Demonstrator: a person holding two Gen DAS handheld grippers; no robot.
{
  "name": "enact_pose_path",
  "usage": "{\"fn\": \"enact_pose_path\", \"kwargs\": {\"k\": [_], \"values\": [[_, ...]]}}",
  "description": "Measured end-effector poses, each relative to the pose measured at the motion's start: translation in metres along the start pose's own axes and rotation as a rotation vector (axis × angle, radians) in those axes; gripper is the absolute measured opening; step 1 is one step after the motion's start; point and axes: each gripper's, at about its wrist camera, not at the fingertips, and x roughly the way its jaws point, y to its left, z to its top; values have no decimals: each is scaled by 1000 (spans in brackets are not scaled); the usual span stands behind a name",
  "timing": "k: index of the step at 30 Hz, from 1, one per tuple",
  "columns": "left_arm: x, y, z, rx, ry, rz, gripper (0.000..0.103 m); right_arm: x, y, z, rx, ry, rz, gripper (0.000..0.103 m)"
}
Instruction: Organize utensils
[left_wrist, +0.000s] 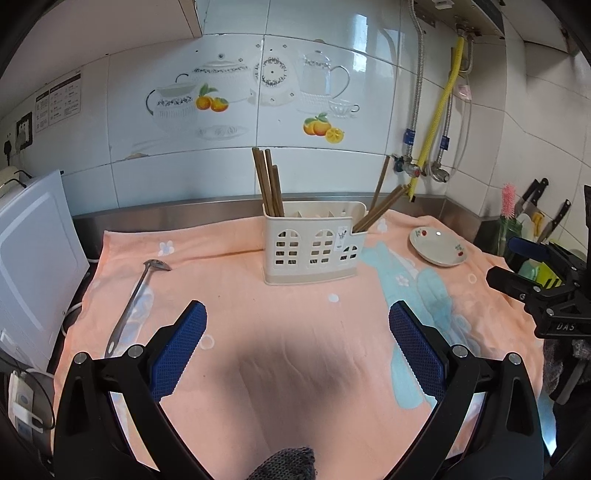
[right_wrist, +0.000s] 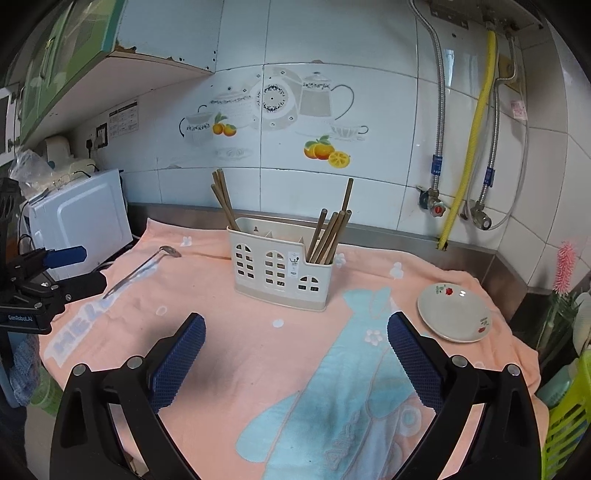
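Observation:
A cream utensil holder (left_wrist: 313, 243) (right_wrist: 280, 269) stands on the pink towel with brown chopsticks (left_wrist: 269, 182) (right_wrist: 328, 236) in its left and right compartments. A metal slotted spoon (left_wrist: 135, 299) (right_wrist: 147, 264) lies flat on the towel to the holder's left. My left gripper (left_wrist: 297, 347) is open and empty, above the towel in front of the holder; it also shows in the right wrist view (right_wrist: 74, 269). My right gripper (right_wrist: 295, 354) is open and empty, in front of the holder; it also shows in the left wrist view (left_wrist: 517, 266).
A small white saucer (left_wrist: 439, 245) (right_wrist: 456, 312) sits on the towel at the right. A white microwave (left_wrist: 29, 254) (right_wrist: 79, 218) stands at the left. Knives (left_wrist: 543, 210) and a green basket (right_wrist: 569, 417) are at the far right. Tiled wall with pipes behind.

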Motion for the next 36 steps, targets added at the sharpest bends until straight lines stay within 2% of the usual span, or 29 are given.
{"fn": "enact_pose_path", "kwargs": {"k": [8, 11, 17, 36], "values": [[-7, 2, -11, -17, -13, -7, 98, -7, 4, -13, 26, -21, 1, 96], [-8, 0, -16, 0, -14, 14, 98, -7, 9, -18, 15, -24, -23, 96], [-9, -4, -25, 3, -6, -9, 98, -8, 16, -29, 12, -19, -24, 96], [-10, 0, -40, -31, 15, -14, 98, -12, 16, -41, 47, -10, -19, 96]]}}
